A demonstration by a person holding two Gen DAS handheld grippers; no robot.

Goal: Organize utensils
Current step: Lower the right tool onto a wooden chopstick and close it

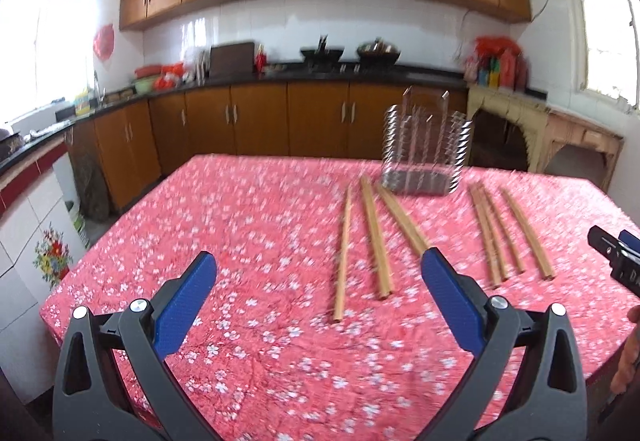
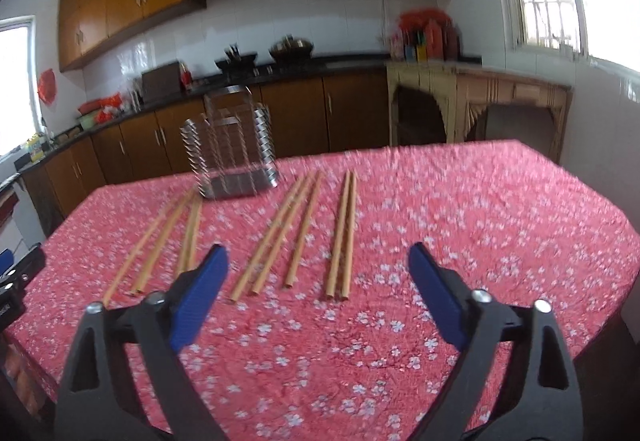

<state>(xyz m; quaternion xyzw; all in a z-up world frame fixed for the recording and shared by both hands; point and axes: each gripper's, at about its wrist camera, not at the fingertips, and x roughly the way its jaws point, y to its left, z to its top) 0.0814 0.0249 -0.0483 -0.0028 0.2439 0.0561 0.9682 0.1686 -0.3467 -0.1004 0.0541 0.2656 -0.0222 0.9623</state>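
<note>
**Chopsticks laid out, nothing picked up yet**

A table (image 2: 500, 201) under a red flowered cloth carries everything. Toward its far side stands a wire holder (image 2: 234, 157), blurred, apparently empty, likely the destination. Chopsticks (image 2: 304, 229) lie in loose groups in front of it, ends toward the person for easy reach. The left gripper (image 1: 318, 273) and right gripper (image 2: 318, 261) hover spread wide, holding nothing.

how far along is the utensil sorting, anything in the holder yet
Barely started. The wire holder looks empty, though blur hides detail. Nothing is in hand: left gripper and right gripper are both open. All the chopsticks lie loose on the tablecloth.
</note>
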